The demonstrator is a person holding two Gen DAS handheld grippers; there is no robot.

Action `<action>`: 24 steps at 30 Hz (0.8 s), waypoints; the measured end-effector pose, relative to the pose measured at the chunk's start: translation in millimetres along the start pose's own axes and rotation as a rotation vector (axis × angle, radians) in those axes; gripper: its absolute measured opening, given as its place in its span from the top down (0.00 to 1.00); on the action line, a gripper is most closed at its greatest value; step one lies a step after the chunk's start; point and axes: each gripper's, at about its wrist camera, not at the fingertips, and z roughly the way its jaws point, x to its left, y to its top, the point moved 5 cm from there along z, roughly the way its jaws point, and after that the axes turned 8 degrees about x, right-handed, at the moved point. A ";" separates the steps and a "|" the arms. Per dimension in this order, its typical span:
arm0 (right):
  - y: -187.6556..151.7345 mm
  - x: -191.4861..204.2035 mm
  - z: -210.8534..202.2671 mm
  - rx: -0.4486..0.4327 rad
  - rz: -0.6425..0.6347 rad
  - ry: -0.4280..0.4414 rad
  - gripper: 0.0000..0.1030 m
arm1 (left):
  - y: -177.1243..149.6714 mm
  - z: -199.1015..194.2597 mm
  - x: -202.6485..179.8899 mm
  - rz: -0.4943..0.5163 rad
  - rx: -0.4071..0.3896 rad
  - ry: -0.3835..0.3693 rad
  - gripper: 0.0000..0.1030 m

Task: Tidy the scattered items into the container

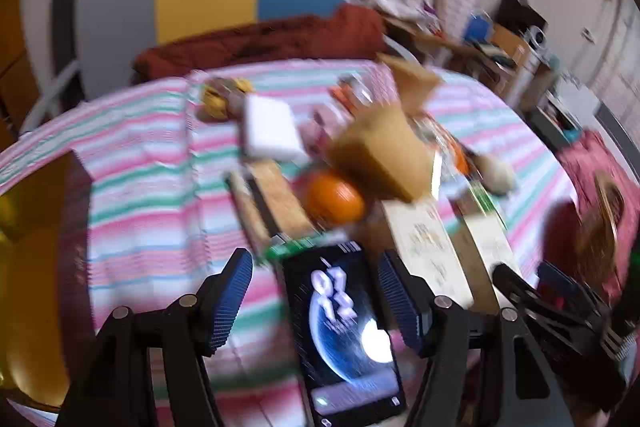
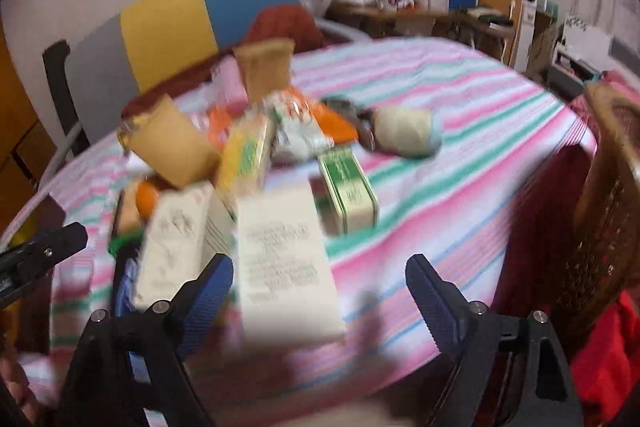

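Your left tongs (image 1: 316, 303) are spread wide and released, with the phone (image 1: 344, 331) lying screen-up on the striped surface (image 1: 140, 167) right between the blue pads (image 1: 234, 303); neither pad looks like it's pressing on it. Everything's motion-blurred, so take the details loosely. Just past the phone there's an orange (image 1: 334, 199), a brown paper pouch (image 1: 380, 155) leaning over it, and a white block (image 1: 272, 129) further back on the left. To the right of that sit two pale cartons (image 1: 424, 251), and your other tool (image 1: 560, 307) pokes in at the edge.

Over on your right tongs (image 2: 320, 307), same story: jaws apart, gripping nothing. A white box with printed text (image 2: 284, 259) lies between them, closer to the left pad (image 2: 208, 303), but I can't tell whether it touches. The green tin (image 2: 348, 191) sits just beyond it, then a cream-coloured roll (image 2: 406, 133) further out. The rest of the scattered stuff is piled on the left half of the cloth. A woven basket (image 2: 608, 195) stands at the far right, off the edge of the surface.
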 end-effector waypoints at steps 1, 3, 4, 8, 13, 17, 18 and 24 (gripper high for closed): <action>-3.5 -1.7 2.3 0.013 0.023 0.037 0.14 | -0.7 2.1 -3.6 0.005 0.009 -0.006 0.35; -4.5 0.9 6.9 0.038 0.069 0.091 0.17 | 2.0 5.5 -11.5 0.011 0.017 -0.016 0.35; -3.7 2.7 6.1 0.031 0.051 0.087 0.18 | 3.5 6.2 -16.2 0.015 0.019 -0.024 0.35; -6.2 8.3 7.0 0.044 -0.003 0.054 0.28 | 13.8 18.4 -41.0 0.081 0.048 -0.055 0.35; -5.5 3.1 11.5 0.059 -0.035 0.024 0.50 | 17.6 41.6 -68.7 0.140 0.108 -0.080 0.35; -0.6 -11.7 9.1 0.054 0.007 0.018 0.50 | 12.2 59.3 -78.5 0.159 0.173 -0.065 0.35; 0.1 -14.5 8.7 0.054 0.019 0.023 0.50 | 11.5 62.7 -78.9 0.160 0.178 -0.055 0.35; 0.2 -11.2 8.9 0.059 0.002 0.015 0.51 | 9.0 71.4 -77.2 0.165 0.173 -0.024 0.35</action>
